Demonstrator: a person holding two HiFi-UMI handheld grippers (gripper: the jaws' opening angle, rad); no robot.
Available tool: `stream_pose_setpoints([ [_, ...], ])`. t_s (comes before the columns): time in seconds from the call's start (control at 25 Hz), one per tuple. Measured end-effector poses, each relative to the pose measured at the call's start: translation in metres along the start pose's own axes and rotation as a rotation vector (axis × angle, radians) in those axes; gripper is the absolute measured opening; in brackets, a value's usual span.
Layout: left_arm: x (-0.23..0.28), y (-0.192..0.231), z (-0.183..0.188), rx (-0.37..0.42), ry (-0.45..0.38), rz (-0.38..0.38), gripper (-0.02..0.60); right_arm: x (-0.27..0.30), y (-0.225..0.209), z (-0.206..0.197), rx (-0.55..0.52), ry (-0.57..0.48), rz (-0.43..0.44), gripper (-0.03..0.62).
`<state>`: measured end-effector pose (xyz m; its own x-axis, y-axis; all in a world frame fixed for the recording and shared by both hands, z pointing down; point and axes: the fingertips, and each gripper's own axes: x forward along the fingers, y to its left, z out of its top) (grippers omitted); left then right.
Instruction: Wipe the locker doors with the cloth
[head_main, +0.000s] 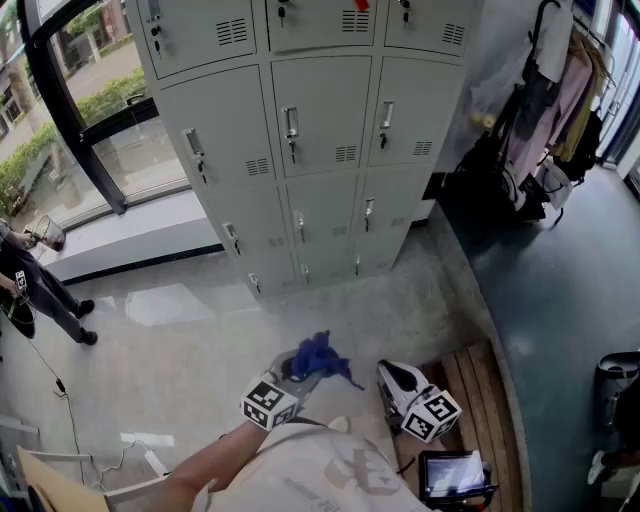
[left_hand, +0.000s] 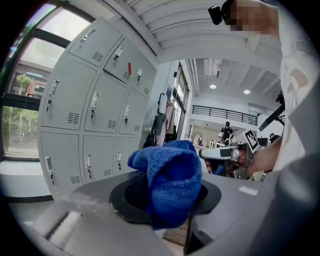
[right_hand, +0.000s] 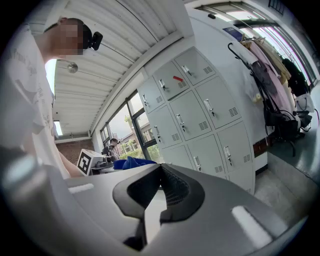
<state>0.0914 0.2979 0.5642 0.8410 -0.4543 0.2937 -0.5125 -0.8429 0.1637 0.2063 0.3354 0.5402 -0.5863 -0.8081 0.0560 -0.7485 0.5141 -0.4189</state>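
While the left gripper (head_main: 298, 368) pinched the blue cloth (head_main: 322, 356), the right gripper (head_main: 388, 375) held its jaws pressed together. Both hung apart from the locker doors (head_main: 318, 150)

Two hand-held grippers (head_main: 300, 368) (head_main: 395, 375), one blue cloth (head_main: 322, 357), one locker bank (head_main: 320, 130).

No text can be read; the left cube (head_main: 268, 403) and right cube (head_main: 431, 413) show only black-and-white square markers.
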Motion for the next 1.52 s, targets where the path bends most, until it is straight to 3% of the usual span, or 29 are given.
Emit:
stream_pose_setpoints([
  [0.4, 0.016, -0.012, -0.008, -0.033, 0.014, 0.057, 0.152, -0.014, -0.022, -0.006, 0.011, 0.038, 0.029, 0.003],
  [0.68, 0.023, 0.011, -0.011, -0.048, 0.026, 0.088, 0.152, 0.013, -0.037, -0.003, 0.019, 0.053, 0.057, 0.003],
  [1.08, 0.061, 0.073, 0.014, -0.087, -0.038, 0.082, 0.152, 0.070, -0.066, 0.027, -0.013, 0.098, 0.036, 0.003],
  [1.52, 0.050, 0.182, 0.050, -0.088, -0.073, 0.108, 0.152, 0.173, -0.075, 0.068, -0.076, 0.113, 0.021, 0.003],
])
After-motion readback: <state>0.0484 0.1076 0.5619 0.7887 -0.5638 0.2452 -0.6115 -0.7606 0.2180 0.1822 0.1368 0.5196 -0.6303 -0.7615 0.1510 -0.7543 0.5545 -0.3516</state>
